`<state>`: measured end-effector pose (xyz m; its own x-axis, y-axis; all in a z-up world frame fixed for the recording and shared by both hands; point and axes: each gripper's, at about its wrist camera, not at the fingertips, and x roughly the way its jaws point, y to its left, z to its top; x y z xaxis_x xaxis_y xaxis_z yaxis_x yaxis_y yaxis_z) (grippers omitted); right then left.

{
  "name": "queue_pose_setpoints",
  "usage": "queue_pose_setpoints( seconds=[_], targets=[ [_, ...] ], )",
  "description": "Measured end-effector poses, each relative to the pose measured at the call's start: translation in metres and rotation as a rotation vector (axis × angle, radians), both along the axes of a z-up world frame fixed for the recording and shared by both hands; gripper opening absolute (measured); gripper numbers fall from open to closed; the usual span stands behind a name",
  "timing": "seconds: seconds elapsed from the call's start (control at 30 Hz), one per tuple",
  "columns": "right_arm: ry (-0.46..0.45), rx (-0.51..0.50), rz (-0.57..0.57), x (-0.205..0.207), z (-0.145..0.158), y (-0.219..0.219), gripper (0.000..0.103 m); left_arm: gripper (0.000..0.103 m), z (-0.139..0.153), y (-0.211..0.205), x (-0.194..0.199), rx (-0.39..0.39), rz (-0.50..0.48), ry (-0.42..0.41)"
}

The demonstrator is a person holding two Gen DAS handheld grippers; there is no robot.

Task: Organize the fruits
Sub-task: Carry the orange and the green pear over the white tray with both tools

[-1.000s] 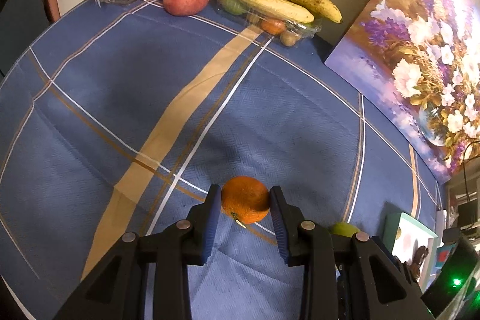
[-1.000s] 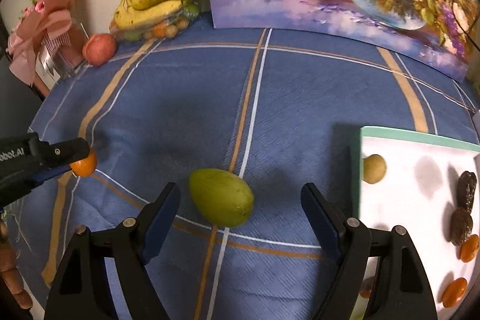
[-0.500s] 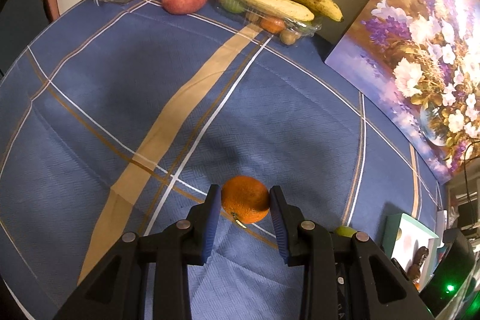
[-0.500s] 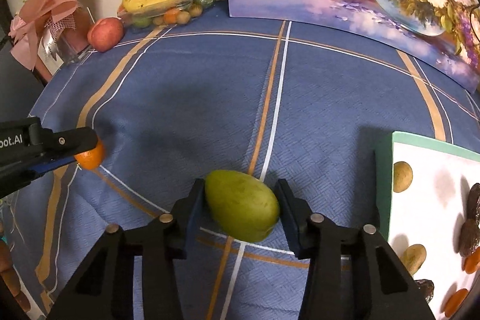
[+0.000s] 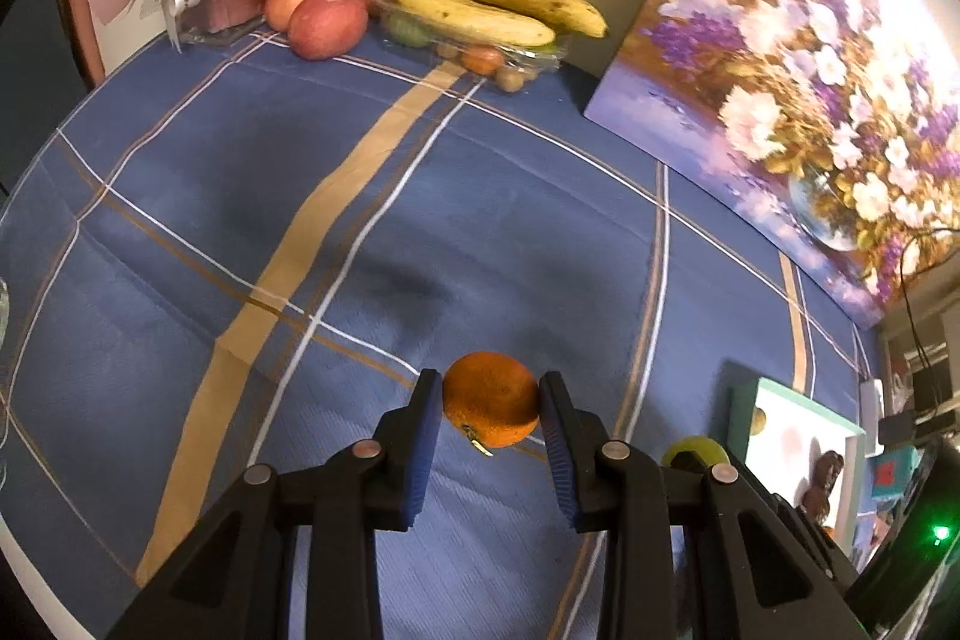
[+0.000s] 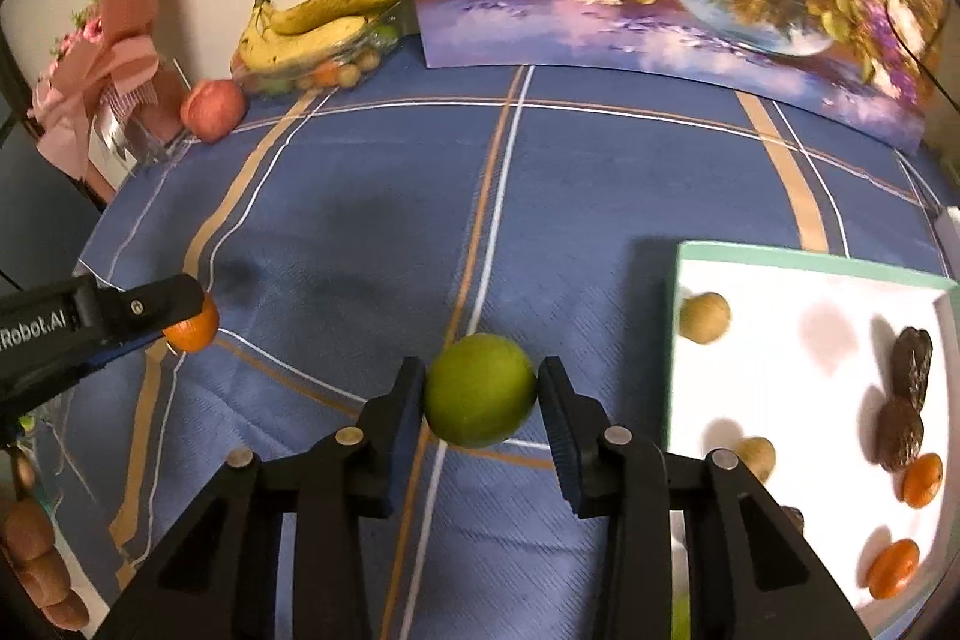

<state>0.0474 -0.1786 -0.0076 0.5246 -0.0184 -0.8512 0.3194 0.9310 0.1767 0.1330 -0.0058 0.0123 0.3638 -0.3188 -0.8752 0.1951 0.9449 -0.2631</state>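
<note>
Simultaneously, left claw (image 5: pixel 491 403) grips the orange (image 5: pixel 491 399) and right claw (image 6: pixel 480 391) grips the green fruit (image 6: pixel 480 389), both above the bench (image 6: pixel 600 172); carry each level toward the white tray (image 6: pixel 798 316), releasing gently.

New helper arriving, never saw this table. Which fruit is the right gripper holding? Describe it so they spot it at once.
On the blue plaid cloth, just left of the white tray, the right gripper clamps a green fruit. It is the only large green one; the left gripper holds an orange.
</note>
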Motion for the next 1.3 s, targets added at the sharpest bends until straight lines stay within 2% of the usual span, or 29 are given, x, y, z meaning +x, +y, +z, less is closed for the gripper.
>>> queue_pose_setpoints(
  seconds=[0.17, 0.4, 0.7, 0.97, 1.13, 1.3],
  targets=[
    [-0.024, 0.048, -0.035, -0.017, 0.011, -0.01, 0.04, 0.035, 0.009, -0.007, -0.014, -0.001, -0.028, -0.014],
    [-0.034, 0.052, -0.078, -0.042, 0.025, -0.021, 0.04, 0.035, 0.021, -0.024, -0.039, -0.014, -0.09, -0.026],
    [-0.03, 0.023, -0.154, -0.091, 0.038, -0.049, 0.04, 0.035, 0.029, -0.065, -0.081, -0.035, -0.226, -0.013],
    [-0.005, 0.009, -0.239, -0.134, 0.037, -0.079, 0.04, 0.035, 0.013, -0.105, -0.118, -0.04, -0.343, 0.047],
    [0.008, 0.01, -0.272, -0.156, 0.033, -0.092, 0.04, 0.035, 0.006, -0.121, -0.128, -0.058, -0.384, 0.063],
    [0.025, 0.019, -0.292, -0.169, 0.026, -0.105, 0.04, 0.035, -0.006, -0.135, -0.129, -0.038, -0.402, 0.077]
  ],
)
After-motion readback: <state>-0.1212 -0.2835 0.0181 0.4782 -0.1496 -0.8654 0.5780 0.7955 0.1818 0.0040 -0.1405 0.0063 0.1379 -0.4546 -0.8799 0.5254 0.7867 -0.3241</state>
